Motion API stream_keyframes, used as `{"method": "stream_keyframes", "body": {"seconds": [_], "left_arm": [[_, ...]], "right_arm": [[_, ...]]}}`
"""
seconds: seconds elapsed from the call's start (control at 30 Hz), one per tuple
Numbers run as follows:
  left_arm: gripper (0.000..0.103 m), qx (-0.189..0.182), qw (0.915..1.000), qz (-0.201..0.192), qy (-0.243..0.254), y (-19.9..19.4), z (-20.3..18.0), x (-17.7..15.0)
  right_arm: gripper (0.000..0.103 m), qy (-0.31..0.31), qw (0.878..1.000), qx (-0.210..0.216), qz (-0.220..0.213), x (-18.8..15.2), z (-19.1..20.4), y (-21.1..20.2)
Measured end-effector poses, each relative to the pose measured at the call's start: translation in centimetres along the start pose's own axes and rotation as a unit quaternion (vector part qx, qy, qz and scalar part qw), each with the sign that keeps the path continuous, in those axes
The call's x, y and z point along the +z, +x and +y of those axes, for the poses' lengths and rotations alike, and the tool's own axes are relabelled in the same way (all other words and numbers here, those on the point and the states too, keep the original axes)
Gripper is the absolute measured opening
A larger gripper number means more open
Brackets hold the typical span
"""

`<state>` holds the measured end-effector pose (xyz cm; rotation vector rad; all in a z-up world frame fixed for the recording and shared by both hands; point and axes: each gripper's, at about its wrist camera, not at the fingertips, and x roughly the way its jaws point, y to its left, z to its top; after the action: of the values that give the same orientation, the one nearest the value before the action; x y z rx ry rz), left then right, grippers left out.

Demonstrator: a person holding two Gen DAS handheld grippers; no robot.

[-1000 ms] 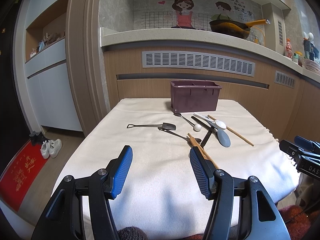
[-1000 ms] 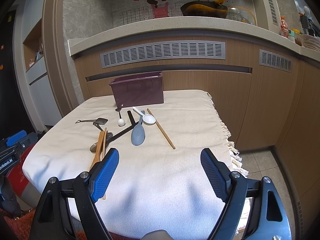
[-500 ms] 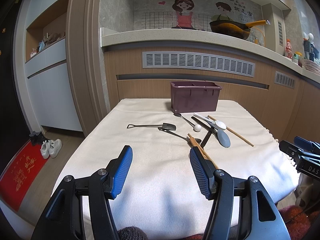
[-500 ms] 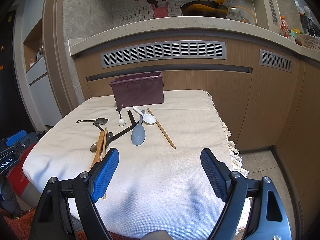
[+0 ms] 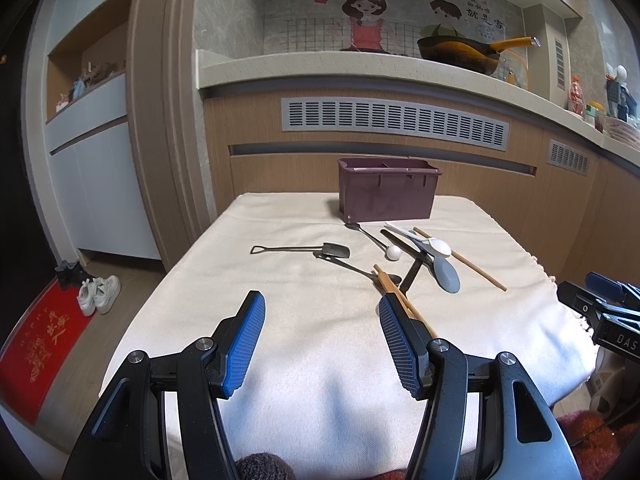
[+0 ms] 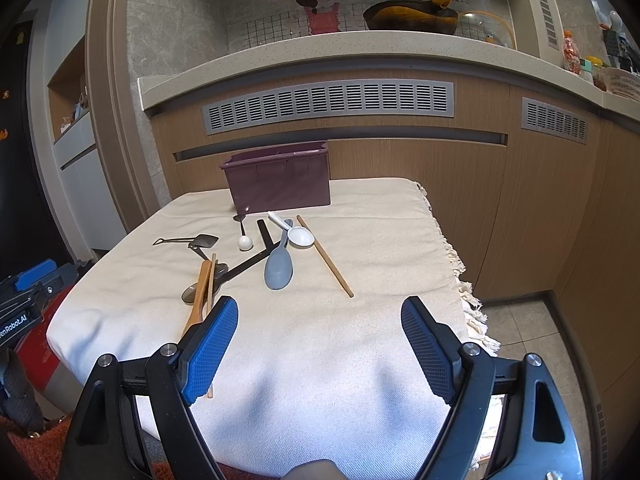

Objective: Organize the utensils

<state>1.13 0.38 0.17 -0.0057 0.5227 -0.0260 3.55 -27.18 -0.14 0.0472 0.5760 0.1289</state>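
Observation:
A purple utensil box (image 5: 387,190) (image 6: 279,184) stands at the far side of the cloth-covered table (image 5: 304,344). Before it lie scattered utensils: a small metal shovel spoon (image 5: 304,249) (image 6: 188,241), a white ball-tipped stick (image 5: 393,253) (image 6: 245,242), a white spoon (image 5: 434,245) (image 6: 299,235), a grey spoon (image 5: 446,274) (image 6: 279,267), a black utensil (image 6: 250,264), a wooden spoon with a chopstick (image 6: 201,292) (image 5: 400,294), and a lone chopstick (image 5: 464,259) (image 6: 325,257). My left gripper (image 5: 320,312) hovers open over the near cloth. My right gripper (image 6: 318,318) is open too, holding nothing.
Behind the table runs a wooden counter front with vent grilles (image 5: 394,122), a wok (image 5: 460,54) above. Table edge with fringe (image 6: 466,280) drops to tiled floor at right. White shoes (image 5: 98,294) and a red mat (image 5: 44,344) lie on the floor at left.

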Motion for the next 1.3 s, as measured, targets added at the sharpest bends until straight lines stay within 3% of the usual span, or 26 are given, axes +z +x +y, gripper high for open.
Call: {"method": "stream_keyframes", "body": {"seconds": [0.2, 0.37, 0.5, 0.67, 0.7, 0.77, 0.8, 0.83, 0.97, 1.17, 1.3], "left_arm": [[0.060, -0.010, 0.9999, 0.007, -0.001, 2.7, 0.9, 2.1], [0.060, -0.059, 0.9975, 0.036, -0.014, 6.1, 1.6, 3.8], [0.060, -0.042, 0.9980, 0.043, -0.023, 7.7, 2.3, 4.4], [0.060, -0.012, 0.9978, 0.052, -0.039, 8.8, 4.6, 4.1], [0.060, 0.010, 0.9984, 0.047, -0.030, 8.9, 5.2, 3.9], [0.060, 0.030, 0.9982, 0.046, -0.026, 9.0, 6.0, 3.6], [0.060, 0.033, 0.9978, 0.048, -0.031, 9.1, 6.6, 3.5], [0.060, 0.033, 0.9974, 0.050, -0.039, 9.2, 7.2, 3.4], [0.060, 0.034, 0.9967, 0.051, -0.053, 9.5, 8.5, 3.5], [0.060, 0.008, 0.9949, 0.063, -0.078, 11.1, 9.5, 3.0], [0.060, -0.009, 0.9943, 0.073, -0.077, 12.5, 9.2, 3.3]], "right_arm": [[0.081, -0.016, 1.000, 0.020, 0.018, 1.3, 0.2, 1.9], [0.079, -0.068, 0.996, 0.037, 0.042, 2.9, 1.7, 4.9], [0.073, -0.086, 0.992, 0.050, 0.074, 3.7, 2.7, 7.2], [0.073, -0.087, 0.978, 0.098, 0.160, 3.8, 4.9, 11.2], [0.068, -0.089, 0.975, 0.113, 0.167, 3.6, 5.4, 11.6], [0.043, -0.102, 0.968, 0.152, 0.173, 3.3, 7.2, 12.3], [0.024, -0.113, 0.963, 0.165, 0.184, 3.1, 8.2, 13.0], [0.016, -0.116, 0.958, 0.174, 0.198, 2.9, 9.0, 13.7], [0.016, -0.105, 0.946, 0.191, 0.241, 2.3, 11.7, 16.2], [0.016, -0.134, 0.947, 0.149, 0.249, 2.0, 13.9, 18.2], [0.013, -0.140, 0.946, 0.147, 0.252, 2.6, 13.7, 19.0]]}}
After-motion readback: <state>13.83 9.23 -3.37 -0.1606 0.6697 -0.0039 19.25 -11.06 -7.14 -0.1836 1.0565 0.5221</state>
